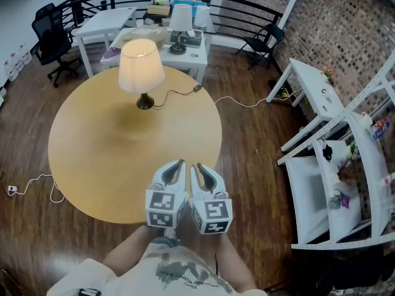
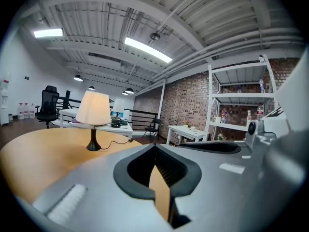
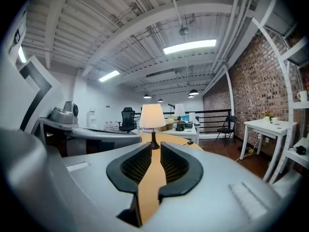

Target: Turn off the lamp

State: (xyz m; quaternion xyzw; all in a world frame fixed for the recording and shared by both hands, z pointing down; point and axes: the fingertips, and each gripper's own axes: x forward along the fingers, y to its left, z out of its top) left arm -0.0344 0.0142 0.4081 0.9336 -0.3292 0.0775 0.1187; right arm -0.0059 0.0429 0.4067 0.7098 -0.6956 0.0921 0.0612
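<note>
The lamp stands lit on the far side of the round wooden table, with a cream shade and a dark base. Its cord runs right to a small inline switch at the table's rim. Both grippers hover side by side over the near edge, well short of the lamp. My left gripper has its tips together, with nothing held; the lamp shows to its left. My right gripper keeps a narrow empty gap, and the lamp sits straight ahead in line with that gap.
White tables behind the round one carry a second, unlit lamp and boxes. Office chairs stand at the back left and a folding chair at the back right. White shelving fills the right side. A cable lies on the floor at left.
</note>
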